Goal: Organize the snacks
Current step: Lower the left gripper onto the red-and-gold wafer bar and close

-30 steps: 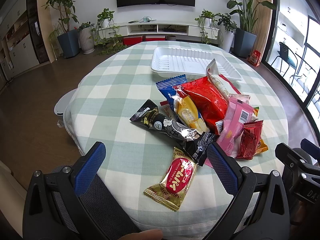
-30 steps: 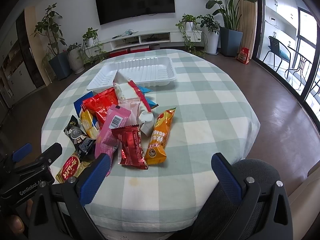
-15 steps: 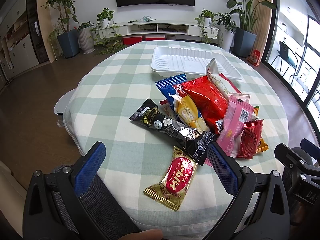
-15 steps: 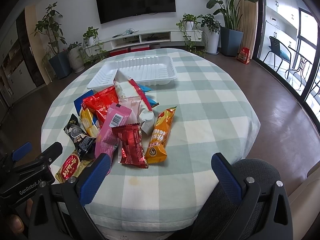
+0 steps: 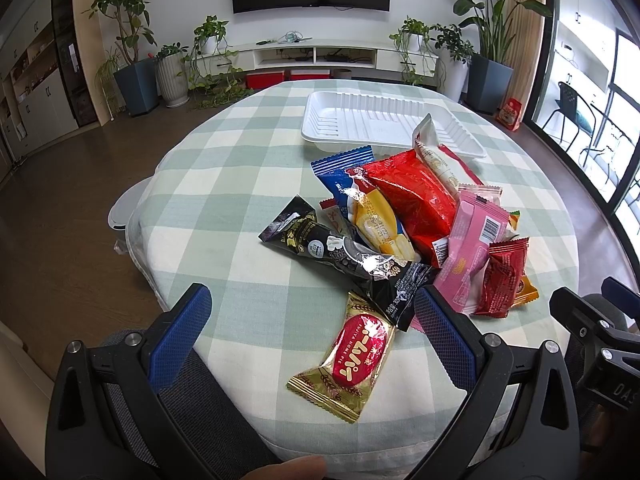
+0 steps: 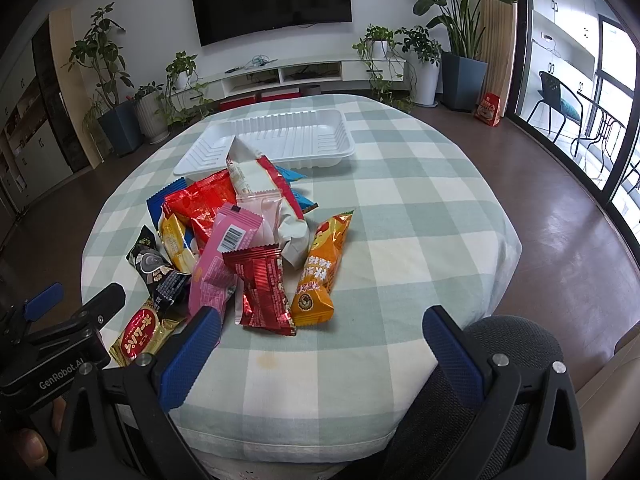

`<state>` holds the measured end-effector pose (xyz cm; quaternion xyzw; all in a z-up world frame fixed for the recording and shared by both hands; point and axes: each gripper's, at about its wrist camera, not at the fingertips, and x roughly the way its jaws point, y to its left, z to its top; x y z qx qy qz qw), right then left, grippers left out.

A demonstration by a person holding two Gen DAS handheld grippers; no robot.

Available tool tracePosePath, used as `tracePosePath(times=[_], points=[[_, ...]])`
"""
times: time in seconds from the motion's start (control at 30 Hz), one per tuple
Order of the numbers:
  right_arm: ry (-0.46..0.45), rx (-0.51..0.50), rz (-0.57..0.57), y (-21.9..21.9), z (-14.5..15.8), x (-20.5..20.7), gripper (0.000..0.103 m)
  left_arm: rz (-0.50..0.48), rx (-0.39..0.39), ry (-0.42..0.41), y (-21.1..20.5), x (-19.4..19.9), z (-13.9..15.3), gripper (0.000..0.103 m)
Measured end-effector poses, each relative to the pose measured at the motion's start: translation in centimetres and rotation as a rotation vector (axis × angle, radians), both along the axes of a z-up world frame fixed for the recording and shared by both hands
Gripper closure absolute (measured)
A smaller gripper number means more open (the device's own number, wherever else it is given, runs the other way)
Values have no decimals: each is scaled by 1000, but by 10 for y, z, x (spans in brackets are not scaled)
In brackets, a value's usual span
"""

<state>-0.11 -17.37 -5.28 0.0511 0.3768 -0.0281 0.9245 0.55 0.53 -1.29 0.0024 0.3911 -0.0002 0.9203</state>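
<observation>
Between the wide-apart left gripper fingers, gold-red packet; beyond the right gripper, likewise spread and empty, snack pile, white tray.

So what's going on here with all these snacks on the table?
A person holds a two-finger gripper in each hand, sorting snacks. The left gripper and right gripper both hover open at the near edge of the round green-checked table, holding nothing. A heap of wrapped snacks, such as a gold-and-red packet and an orange packet, lies loose. The white plastic tray behind them has nothing in it yet.
</observation>
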Motion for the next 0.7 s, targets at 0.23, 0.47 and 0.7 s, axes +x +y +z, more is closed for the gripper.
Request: tracePosePath(times=[0.23, 0.47, 0.7], points=[[10, 17, 7, -1, -5, -2, 0, -18, -20, -2, 10, -4, -9, 0], [-12, 42, 34, -8, -3, -11, 0, -218, -14, -16, 39, -22, -22, 0], [-32, 145, 43, -26, -5, -9, 0, -222, 97, 167, 50, -25, -49, 0]])
